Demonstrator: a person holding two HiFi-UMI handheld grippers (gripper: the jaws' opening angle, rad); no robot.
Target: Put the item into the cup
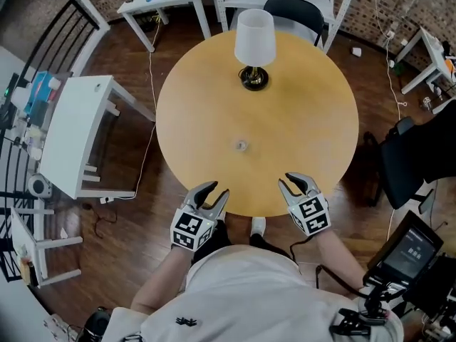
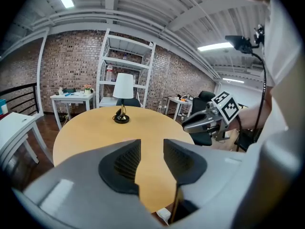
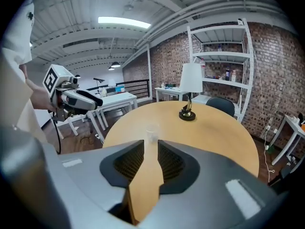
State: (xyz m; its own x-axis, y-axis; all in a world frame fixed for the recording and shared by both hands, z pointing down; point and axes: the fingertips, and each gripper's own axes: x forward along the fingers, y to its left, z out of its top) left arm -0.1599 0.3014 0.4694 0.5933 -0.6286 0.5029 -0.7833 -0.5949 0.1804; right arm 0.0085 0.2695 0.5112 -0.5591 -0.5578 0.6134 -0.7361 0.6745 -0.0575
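Setup: round wooden desk (image 1: 306, 105), seen from above. The person stands at its near edge with one tool in each hand.

Left claw (image 2: 152, 144): jaws apart, ribbed pads facing each other. Only bare desk shows through the gap, so it grips nothing. It hangs over the near rim, left of centre.

Right claw (image 3: 150, 144): jaws apart with a narrower gap than the left. Nothing sits between the pads, so it is empty. It hangs over the near rim, right of centre, well apart from the left claw.

Cup (image 1: 241, 146): small, clear and upright, standing near the middle of the desk. It is well apart from both claws. In the right gripper view it sits just beyond the jaw gap, in line with it. Whether anything lies inside it cannot be told.

Lamp (image 1: 254, 38): white shade on a dark round base, upright at the far side of the desk, well behind the cup.

Markings:
- Each tool carries a marker cube, left cube (image 1: 191, 230) and right cube (image 1: 310, 214). Both show black-and-white square codes with no letters.
- Screen (image 1: 413, 251) on a stand at lower right shows pale print, too small to read.
- Shirt (image 1: 235, 298) is white with a small black mark near the hem, not legible.

Surroundings: a white side table (image 1: 75, 130) stands left of the desk. A dark chair (image 1: 292, 9) is behind the lamp. A white shelf (image 2: 125, 68) stands against the brick wall; the items on it are too small to read.
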